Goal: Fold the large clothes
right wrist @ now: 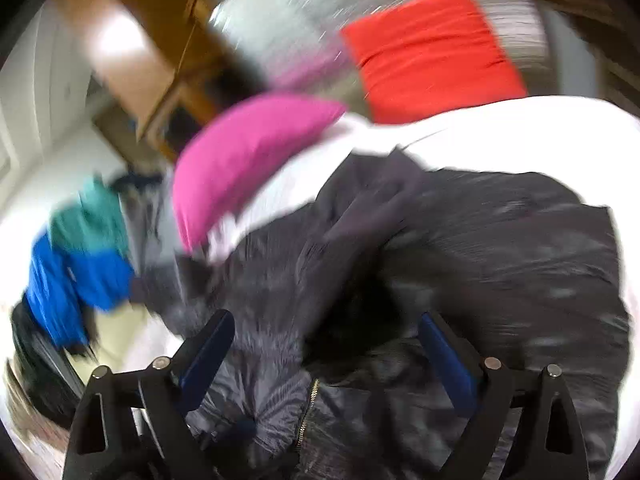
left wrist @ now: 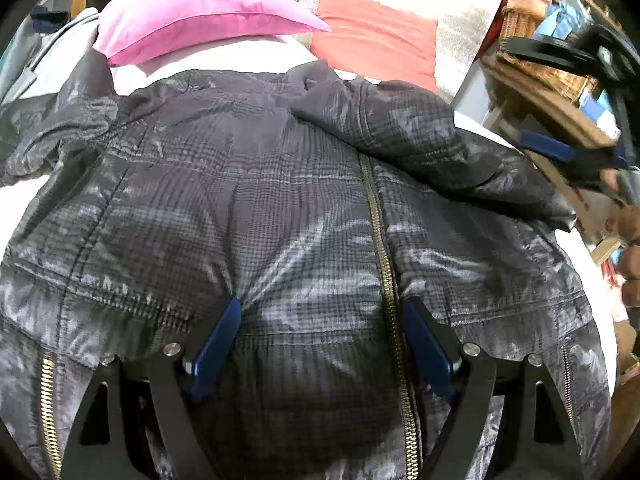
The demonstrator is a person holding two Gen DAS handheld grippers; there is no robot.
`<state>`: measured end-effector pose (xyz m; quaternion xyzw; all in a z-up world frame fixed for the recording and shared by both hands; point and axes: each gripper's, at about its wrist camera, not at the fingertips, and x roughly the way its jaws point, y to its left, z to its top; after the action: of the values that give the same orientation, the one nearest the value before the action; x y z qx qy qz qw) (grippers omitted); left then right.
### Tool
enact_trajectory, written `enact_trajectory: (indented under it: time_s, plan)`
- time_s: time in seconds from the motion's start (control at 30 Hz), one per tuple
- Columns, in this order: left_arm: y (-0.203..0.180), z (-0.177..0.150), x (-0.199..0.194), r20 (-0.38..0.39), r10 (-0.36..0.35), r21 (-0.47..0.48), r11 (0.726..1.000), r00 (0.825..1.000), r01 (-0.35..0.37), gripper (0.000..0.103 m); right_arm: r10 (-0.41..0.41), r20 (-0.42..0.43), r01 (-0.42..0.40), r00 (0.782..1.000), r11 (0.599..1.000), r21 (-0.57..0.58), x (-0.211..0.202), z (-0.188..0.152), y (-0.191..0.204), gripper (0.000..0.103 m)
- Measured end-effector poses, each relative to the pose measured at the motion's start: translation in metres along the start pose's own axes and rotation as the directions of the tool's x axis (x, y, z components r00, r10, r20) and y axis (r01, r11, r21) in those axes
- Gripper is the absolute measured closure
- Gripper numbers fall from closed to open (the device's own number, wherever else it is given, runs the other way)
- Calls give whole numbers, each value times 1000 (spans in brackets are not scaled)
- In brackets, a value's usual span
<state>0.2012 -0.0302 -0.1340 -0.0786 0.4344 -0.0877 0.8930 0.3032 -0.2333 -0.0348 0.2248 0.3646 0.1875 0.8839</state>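
A dark plaid padded jacket (left wrist: pixel 280 208) lies front up on a white bed (right wrist: pixel 500 136), its brass zipper (left wrist: pixel 380 240) running down the middle. One sleeve (left wrist: pixel 420 132) is folded in across the chest at the upper right. My left gripper (left wrist: pixel 322 304) stands open with both blue fingertips resting on the lower front of the jacket, and the fabric puckers at the left tip. In the blurred right wrist view my right gripper (right wrist: pixel 326 320) is open just above the jacket's crumpled side, with nothing held between its pads. One of its fingers (left wrist: pixel 548 148) shows blurred at the right edge of the left wrist view.
A pink pillow (left wrist: pixel 192 16) and a red pillow (left wrist: pixel 376 44) lie at the head of the bed. Wicker baskets (left wrist: pixel 532 40) and wooden furniture stand to the right. A pile of blue and teal clothes (right wrist: pixel 80 264) lies left of the jacket. A person's hand (left wrist: pixel 630 240) is at the right edge.
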Motion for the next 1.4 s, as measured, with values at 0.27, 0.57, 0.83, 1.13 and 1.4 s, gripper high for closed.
enact_trajectory:
  time_s: [0.27,0.57,0.83,1.13,1.4]
  plan:
    - [-30,77,-28,13,54,-16,998,998,-54,20,128,109,-161,986,906,392,-15,-33,-114,3]
    - [-95,156,36,19,235,184,954,972,-235,20,195,224,-266,955,897,353,-17,-51,-121,3]
    - [-73,163,62,-64,283,146,951,957,-272,74,182,241,-240,953,941,238,-17,-63,-115,4]
    - [43,108,35,-57,104,-276,954,993,-115,76,170,230,-221,958,950,219,-17,-65,-115,4]
    - [89,102,36,-41,-21,-457,890,999,0,62,149,206,-192,967,959,207,-15,-64,-111,4]
